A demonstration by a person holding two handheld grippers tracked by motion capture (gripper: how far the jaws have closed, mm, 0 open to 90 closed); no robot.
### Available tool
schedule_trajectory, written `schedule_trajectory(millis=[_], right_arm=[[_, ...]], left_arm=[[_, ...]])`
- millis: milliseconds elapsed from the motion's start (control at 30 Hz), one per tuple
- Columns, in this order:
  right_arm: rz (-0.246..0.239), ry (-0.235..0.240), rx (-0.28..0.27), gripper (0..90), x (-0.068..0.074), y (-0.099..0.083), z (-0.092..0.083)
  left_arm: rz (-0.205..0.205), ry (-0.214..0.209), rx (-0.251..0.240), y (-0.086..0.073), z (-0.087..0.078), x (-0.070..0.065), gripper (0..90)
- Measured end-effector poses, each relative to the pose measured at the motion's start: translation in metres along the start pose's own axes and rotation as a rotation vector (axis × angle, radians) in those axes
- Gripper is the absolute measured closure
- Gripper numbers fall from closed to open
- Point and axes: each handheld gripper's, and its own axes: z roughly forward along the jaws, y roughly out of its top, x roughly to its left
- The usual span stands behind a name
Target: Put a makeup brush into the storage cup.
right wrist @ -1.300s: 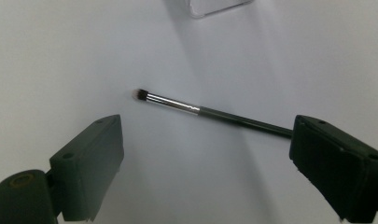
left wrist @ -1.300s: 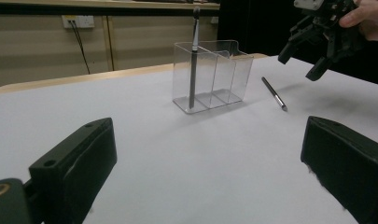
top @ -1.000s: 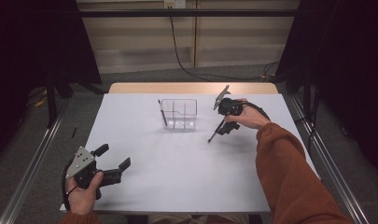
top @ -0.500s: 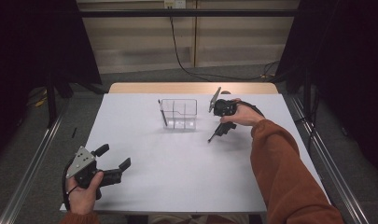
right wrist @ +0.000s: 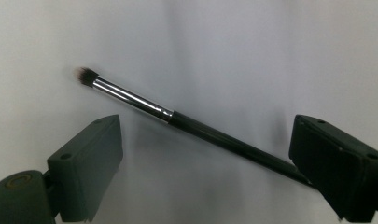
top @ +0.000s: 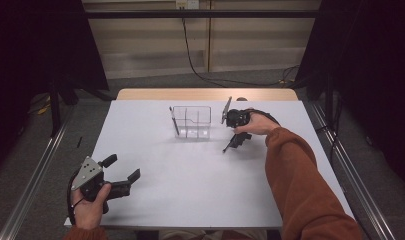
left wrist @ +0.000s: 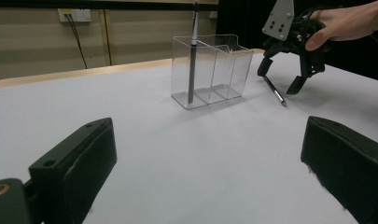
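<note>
A black makeup brush (right wrist: 177,116) with a silver ferrule lies flat on the white table (top: 190,190), just right of a clear three-part organizer (top: 192,122). My right gripper (top: 238,140) hovers low over the brush (top: 226,148), open. One jaw stands on each side of the handle and neither touches it; they have just closed a touch. A dark pen-like stick (left wrist: 192,60) stands upright in the organizer's (left wrist: 214,70) left compartment. My left gripper (top: 124,167) rests at the front left of the table, open and empty. The left gripper view also shows the right gripper (left wrist: 278,79) above the brush (left wrist: 274,90).
A wooden strip runs along the table's far edge (top: 205,94). Metal rails (top: 35,170) flank the table on both sides, and a black cable (top: 200,65) trails over the floor behind. The person's orange sleeve (top: 300,190) crosses the table's right half.
The right gripper has sunk and shifted a little left toward the organizer, coming down over the brush. The left gripper has stayed where it was.
</note>
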Motion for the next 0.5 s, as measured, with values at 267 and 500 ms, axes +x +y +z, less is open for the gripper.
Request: schedule_trajectory(millis=[267,500], right_arm=[[0.004,0.017,0.026,11.8,-0.0009,0.0000,0.0060],[0.021,0.032,0.024,13.7,-0.0021,-0.0012,0.0065]], left_arm=[[0.001,0.000,0.006,-0.0004,0.0006,-0.0005,3.4],[0.002,0.002,0.007,-0.0005,0.0005,-0.0011,3.4]])
